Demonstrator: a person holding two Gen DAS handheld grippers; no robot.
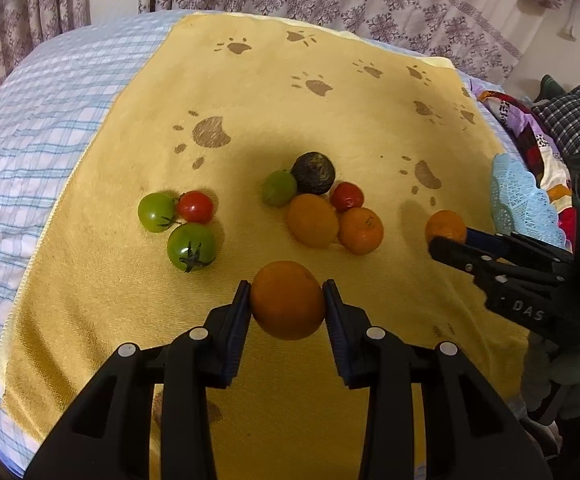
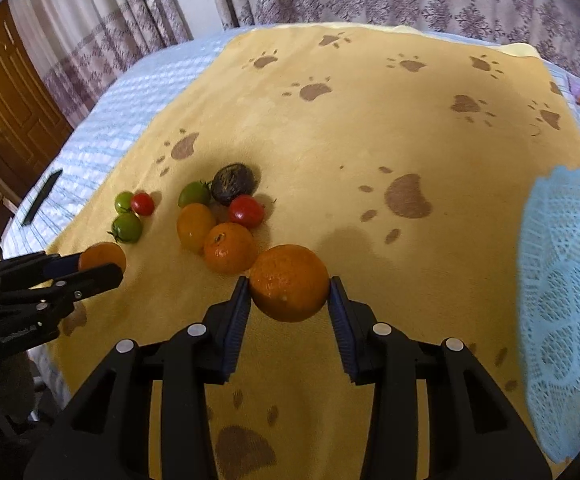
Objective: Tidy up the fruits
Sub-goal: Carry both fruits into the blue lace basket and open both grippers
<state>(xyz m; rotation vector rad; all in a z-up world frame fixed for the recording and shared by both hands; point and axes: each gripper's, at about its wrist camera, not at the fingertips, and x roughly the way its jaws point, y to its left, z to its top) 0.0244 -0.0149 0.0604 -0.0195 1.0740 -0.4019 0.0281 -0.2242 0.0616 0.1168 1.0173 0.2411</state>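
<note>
My left gripper (image 1: 286,294) is shut on an orange (image 1: 287,300) and holds it over the yellow paw-print towel (image 1: 290,100). My right gripper (image 2: 288,290) is shut on another orange (image 2: 289,282); that gripper also shows in the left wrist view (image 1: 446,240). Between them lies a pile: two oranges (image 1: 360,231), a red tomato (image 1: 346,196), a green tomato (image 1: 278,187) and a dark round fruit (image 1: 314,173). Further left sit two green tomatoes (image 1: 191,247) and a red tomato (image 1: 195,207) together.
The towel lies on a blue checked bedsheet (image 1: 41,120). A light blue lace cloth (image 2: 566,280) lies at the towel's right edge. A dark flat remote-like object (image 2: 41,197) lies on the sheet to the left. Curtains hang behind the bed.
</note>
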